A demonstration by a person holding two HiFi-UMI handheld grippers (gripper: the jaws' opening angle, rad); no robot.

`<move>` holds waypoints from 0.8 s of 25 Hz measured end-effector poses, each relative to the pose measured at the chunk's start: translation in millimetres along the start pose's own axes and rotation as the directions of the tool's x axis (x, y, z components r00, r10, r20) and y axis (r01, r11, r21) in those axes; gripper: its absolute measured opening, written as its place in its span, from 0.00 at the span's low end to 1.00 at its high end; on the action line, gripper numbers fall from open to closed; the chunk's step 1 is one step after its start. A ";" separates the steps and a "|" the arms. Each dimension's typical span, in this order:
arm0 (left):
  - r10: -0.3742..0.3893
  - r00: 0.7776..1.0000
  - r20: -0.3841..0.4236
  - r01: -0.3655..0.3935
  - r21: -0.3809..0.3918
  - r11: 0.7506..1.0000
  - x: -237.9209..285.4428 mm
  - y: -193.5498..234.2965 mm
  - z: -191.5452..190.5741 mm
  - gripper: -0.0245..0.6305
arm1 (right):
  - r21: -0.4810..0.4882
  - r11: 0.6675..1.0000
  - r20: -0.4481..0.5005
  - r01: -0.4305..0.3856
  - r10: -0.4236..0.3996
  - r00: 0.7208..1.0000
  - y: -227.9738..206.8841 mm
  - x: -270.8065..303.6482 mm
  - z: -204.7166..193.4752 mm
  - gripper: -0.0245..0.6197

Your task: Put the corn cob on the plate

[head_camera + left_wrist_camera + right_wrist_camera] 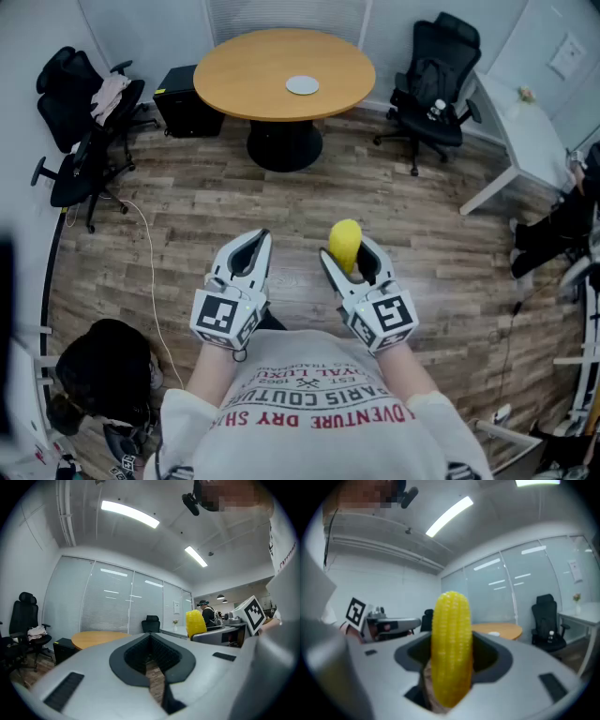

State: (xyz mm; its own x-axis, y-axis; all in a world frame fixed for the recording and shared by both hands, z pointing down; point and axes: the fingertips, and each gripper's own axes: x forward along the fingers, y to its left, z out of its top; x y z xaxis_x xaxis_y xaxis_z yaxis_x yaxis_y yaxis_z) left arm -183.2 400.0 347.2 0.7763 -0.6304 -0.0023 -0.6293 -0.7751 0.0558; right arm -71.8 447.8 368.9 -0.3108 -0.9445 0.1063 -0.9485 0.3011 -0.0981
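Clamping bright yellow corn cob [451, 644] upright: right tool [352, 261]; left tool [253, 244] closed, empty.

Corn cob [344, 242] lower end hidden between fingers [375, 264], plate [302, 85] (distant) tiny, detail unreadable

Yellow corn cob [344, 246]: whole, upright w/ tip up, clamped btw fingers [372, 262] of right gripper [349, 253], off the floor. Plate [302, 85]: small, round, pale grey, flat on round wooden worktop [253, 75], approx. 12 o'clock from cob, well apart.
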 end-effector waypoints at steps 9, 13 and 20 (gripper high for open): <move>-0.002 1.000 -0.011 0.002 0.008 1.000 2.9 5.8 -4.2 0.09 | 0.004 1.000 -0.002 0.001 -0.001 1.000 0.1 4.6 -0.8 0.45; -0.012 1.000 -0.019 0.013 0.009 1.000 3.6 1.4 -6.5 0.09 | 0.031 0.999 0.002 0.009 -0.009 1.000 -2.2 2.0 -2.4 0.45; -0.006 0.999 -0.037 0.006 0.009 1.000 4.1 0.3 -13.3 0.09 | 0.070 0.998 -0.001 0.007 -0.007 1.000 -6.5 -2.4 -8.8 0.45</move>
State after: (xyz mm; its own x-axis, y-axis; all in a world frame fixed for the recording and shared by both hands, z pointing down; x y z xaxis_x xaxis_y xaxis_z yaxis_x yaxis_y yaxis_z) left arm -179.7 397.7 360.6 0.7806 -0.6241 0.0340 -0.6250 -0.7792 0.0463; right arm -65.5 449.3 377.9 -0.3040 -0.9465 0.1081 -0.9442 0.2842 -0.1663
